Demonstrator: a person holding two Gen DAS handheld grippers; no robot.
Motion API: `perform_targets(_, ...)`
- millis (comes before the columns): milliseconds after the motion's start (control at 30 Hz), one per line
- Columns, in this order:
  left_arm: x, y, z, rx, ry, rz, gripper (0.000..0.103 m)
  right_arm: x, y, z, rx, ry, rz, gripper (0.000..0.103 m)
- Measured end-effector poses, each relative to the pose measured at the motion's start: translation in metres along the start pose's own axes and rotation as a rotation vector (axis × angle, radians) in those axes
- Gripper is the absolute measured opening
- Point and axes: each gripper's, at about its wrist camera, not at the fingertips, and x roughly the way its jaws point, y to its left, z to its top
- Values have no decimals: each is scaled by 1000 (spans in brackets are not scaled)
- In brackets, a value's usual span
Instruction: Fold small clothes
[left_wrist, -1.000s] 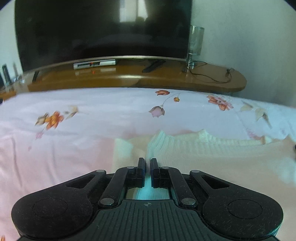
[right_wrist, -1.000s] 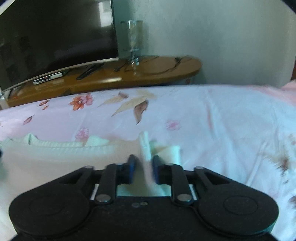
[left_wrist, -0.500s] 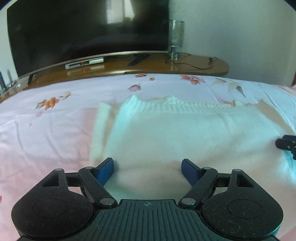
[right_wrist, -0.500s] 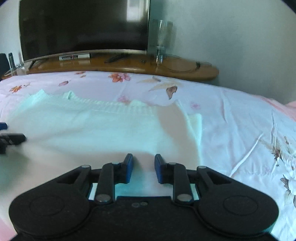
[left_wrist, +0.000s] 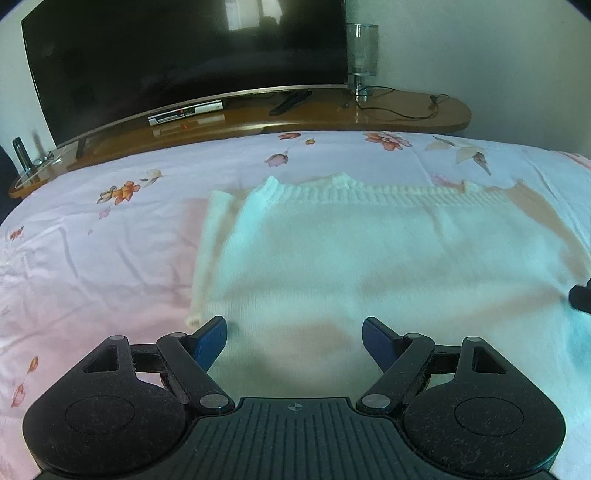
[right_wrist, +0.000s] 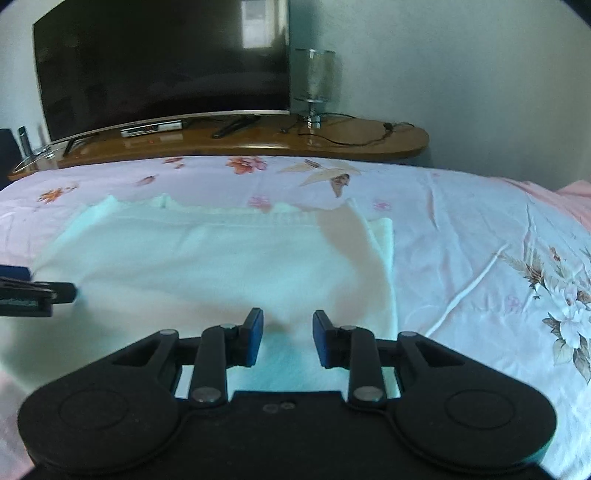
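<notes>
Your left gripper (left_wrist: 294, 334) tilts down, jaws wide and empty over the white sweater (left_wrist: 369, 258); your right gripper (right_wrist: 287, 332) angles likewise, jaws opening, nothing pinched

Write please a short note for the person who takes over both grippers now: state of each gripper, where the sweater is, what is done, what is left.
Left gripper: open, nothing between the jaws.
Right gripper: jaws opening, nothing pinched between them.
White knit sweater: lies flat on the floral bedsheet, ribbed edge toward the TV, a layer showing under its edge on each side.
Done: one fold laid down and released.
Left: probably one or more folds to make it compact.
</notes>
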Motion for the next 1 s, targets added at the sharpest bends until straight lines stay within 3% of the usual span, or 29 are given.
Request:
perform_targets(233,-12,2,-18,7,27,4,80,-16,4,-22,-21,31,-15,32)
perform_targets(367,-10,9,-37,-15,52,-7,80,-10,-9,-41,-9,97,-47,34)
perform_targets(833,-24,10,-64,14,-15,-20,83,-28,-24,-66,-26,44,-16,34)
perform_targets(1000,-24,10,-60,-3,5,-20,83,-30,-24,-67,-41,33,-2,35)
